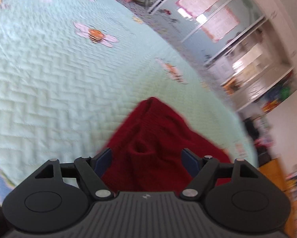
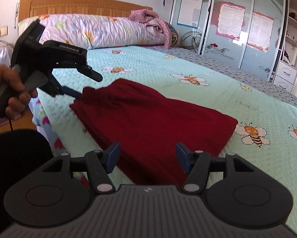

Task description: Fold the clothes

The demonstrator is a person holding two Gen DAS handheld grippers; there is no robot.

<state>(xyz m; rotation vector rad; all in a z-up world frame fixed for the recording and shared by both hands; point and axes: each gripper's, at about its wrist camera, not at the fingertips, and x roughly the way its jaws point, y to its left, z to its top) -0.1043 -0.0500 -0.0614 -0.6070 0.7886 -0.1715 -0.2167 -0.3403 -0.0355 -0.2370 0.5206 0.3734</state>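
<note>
- Fingers of a person's hand [image 2: 13, 91] are seen at the far left of the right wrist view, wrapped around the handle of the left gripper [image 2: 89, 86].
- Jaws of the left gripper are held apart; the raised corner of the red garment [image 2: 148, 119] lies at its lower finger, but whether the pads press on it cannot be told from that view.
- In the left wrist view, the left gripper [image 1: 148, 158] is shown with its blue pads wide apart, and bunched red garment [image 1: 158, 134] is seen between them without being pinched.
- The red garment is laid on the mint quilted bedspread [image 2: 247, 103], near the bed's near edge, partly folded into a rough rectangle.
- The right gripper [image 2: 148, 155] is held over the garment's near edge, fingers apart and nothing clamped.
- A bee print [image 2: 253, 133] is seen just right of the garment.
- Wardrobe doors [image 2: 237, 29] with pink posters are seen at the far right.
</note>
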